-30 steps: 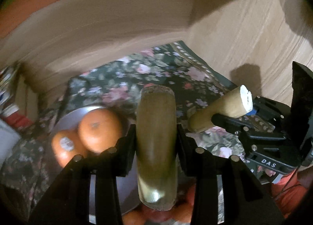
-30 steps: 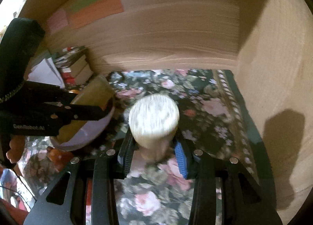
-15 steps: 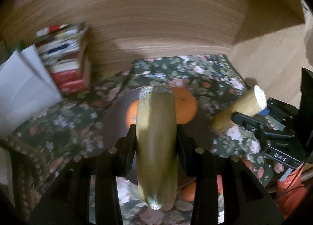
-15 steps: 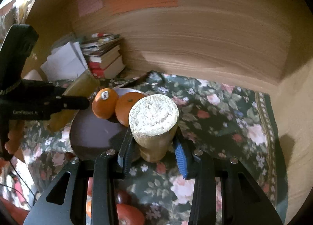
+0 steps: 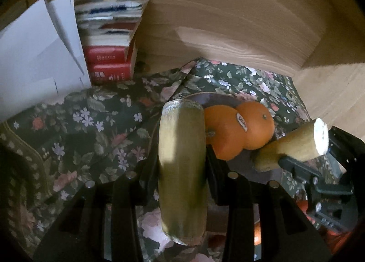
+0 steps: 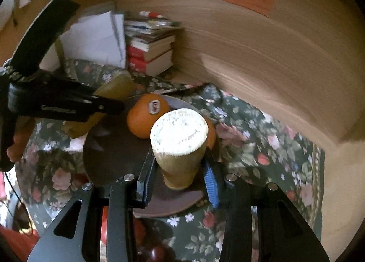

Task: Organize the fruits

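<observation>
While both jaws stay clamped, each banana half [image 5: 182,170] [image 6: 180,141] sits squarely between them.

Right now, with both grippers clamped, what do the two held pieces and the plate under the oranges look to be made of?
Left gripper's piece: yellow-green, smooth, faint sheen; likely a banana section, though plastic is possible. Right gripper's piece: same skin, pale speckled cut face, looks like real banana flesh. Plate: dark brown, matte, probably glazed ceramic. Oranges: real, with a sticker.

Both held pieces have swung, seemingly, over the plate [image 6: 107,159] of oranges [image 5: 237,129].
</observation>
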